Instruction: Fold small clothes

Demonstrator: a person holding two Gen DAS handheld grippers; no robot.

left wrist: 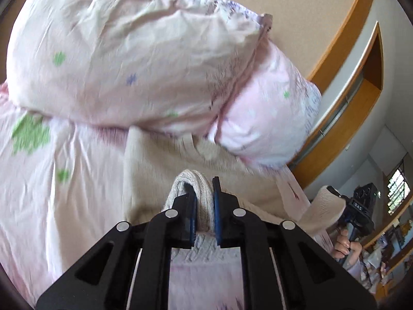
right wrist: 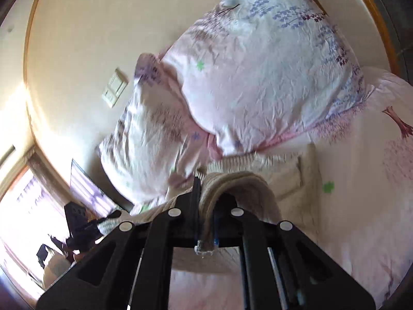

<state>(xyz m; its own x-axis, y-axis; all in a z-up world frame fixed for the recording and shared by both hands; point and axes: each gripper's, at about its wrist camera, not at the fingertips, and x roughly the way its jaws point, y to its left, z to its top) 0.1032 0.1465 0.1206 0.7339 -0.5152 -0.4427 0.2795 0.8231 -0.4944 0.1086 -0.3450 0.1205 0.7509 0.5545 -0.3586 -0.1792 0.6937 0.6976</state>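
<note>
Left wrist fisheye: close over the bed (left wrist: 46, 180), facing the pillows (left wrist: 129, 59) at 12 o'clock, right gripper (left wrist: 361, 206) at 3 o'clock | Right wrist fisheye: equally close, tilted, pillows (right wrist: 258, 72) at 12 to 1 o'clock, left gripper (right wrist: 77, 222) at 8 o'clock | Shared: pillows, cream knit garment (left wrist: 155, 165), headboard wall (left wrist: 296, 13).

Two floral pillows (left wrist: 124, 59) lie overlapping on a pink floral sheet (left wrist: 38, 180). Wooden headboard trim (left wrist: 343, 33) behind. Wall switch (right wrist: 114, 91) beside the pillows; bright window (right wrist: 23, 193) at left
</note>
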